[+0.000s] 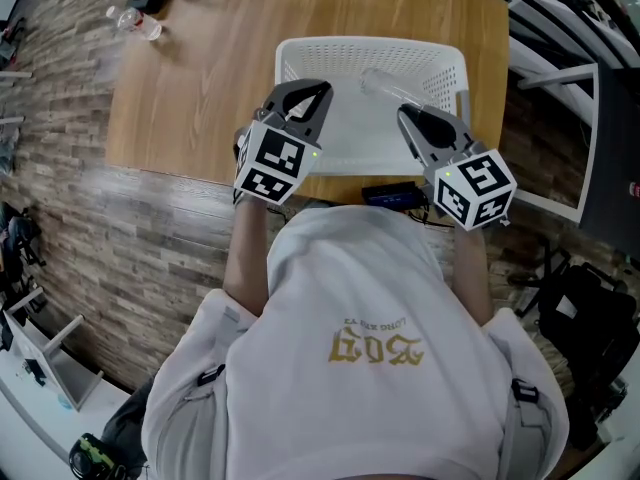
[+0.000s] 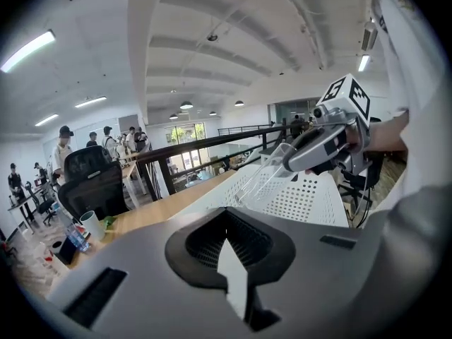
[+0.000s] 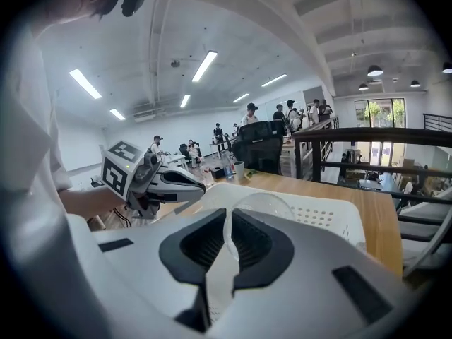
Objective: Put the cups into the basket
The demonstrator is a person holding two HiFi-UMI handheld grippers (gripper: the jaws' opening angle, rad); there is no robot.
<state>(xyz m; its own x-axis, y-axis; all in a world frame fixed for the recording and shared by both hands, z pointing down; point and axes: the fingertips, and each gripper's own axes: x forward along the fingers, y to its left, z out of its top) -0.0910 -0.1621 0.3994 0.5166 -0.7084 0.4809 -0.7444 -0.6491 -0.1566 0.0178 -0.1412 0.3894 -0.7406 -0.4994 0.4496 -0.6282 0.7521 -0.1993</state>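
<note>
the right gripper [image 1: 408,116] has its fingers clenched on the rim of a clear plastic cup [image 1: 382,84], held tilted over the white perforated basket [image 1: 300,53]. the basket sits by the near edge of the wooden worktop [image 1: 190,98], toward the right corner. the left gripper [image 1: 316,92] hovers over the basket's left side, fingers pressed together and empty.
</note>
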